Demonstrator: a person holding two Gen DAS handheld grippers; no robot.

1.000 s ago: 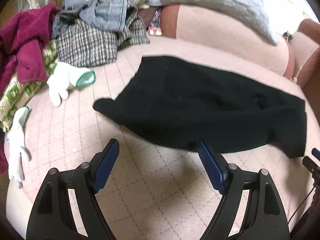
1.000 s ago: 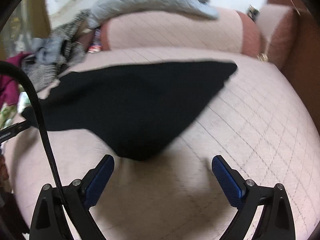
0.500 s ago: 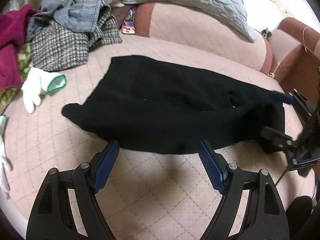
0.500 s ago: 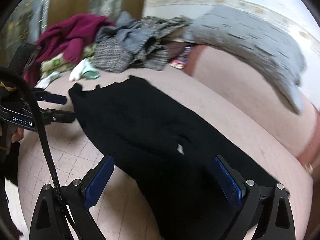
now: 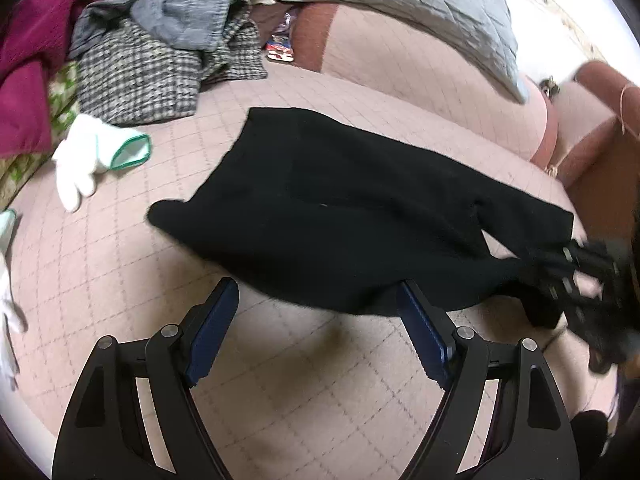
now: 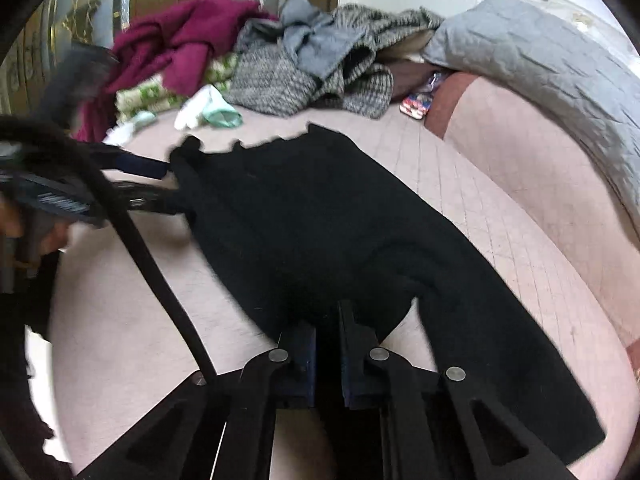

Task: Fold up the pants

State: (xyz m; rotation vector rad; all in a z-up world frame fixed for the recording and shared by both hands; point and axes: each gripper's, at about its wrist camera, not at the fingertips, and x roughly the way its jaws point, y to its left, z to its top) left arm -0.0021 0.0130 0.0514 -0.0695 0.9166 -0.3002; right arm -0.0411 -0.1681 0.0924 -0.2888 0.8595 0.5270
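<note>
Black pants [image 5: 360, 216] lie spread across the pink quilted sofa seat [image 5: 320, 392]. My left gripper [image 5: 316, 316] is open, its jaws wide apart at the near edge of the pants, with nothing between them. In the right wrist view my right gripper [image 6: 326, 320] is shut on a hem of the pants [image 6: 320, 216] at one leg end. The right gripper also shows in the left wrist view [image 5: 576, 264], blurred, at the right end of the pants. The left gripper shows in the right wrist view [image 6: 160, 184] at the pants' far left end.
A heap of clothes [image 5: 160, 48] lies at the back left, with a maroon garment [image 5: 24, 80] and a white glove [image 5: 88, 156]. A grey quilted pillow [image 5: 400, 4] rests on the sofa back. A black cable [image 6: 140, 240] crosses the right wrist view.
My right gripper has closed from wide open onto the pants' leg end. My left gripper stays open and has shifted along the near edge of the pants.
</note>
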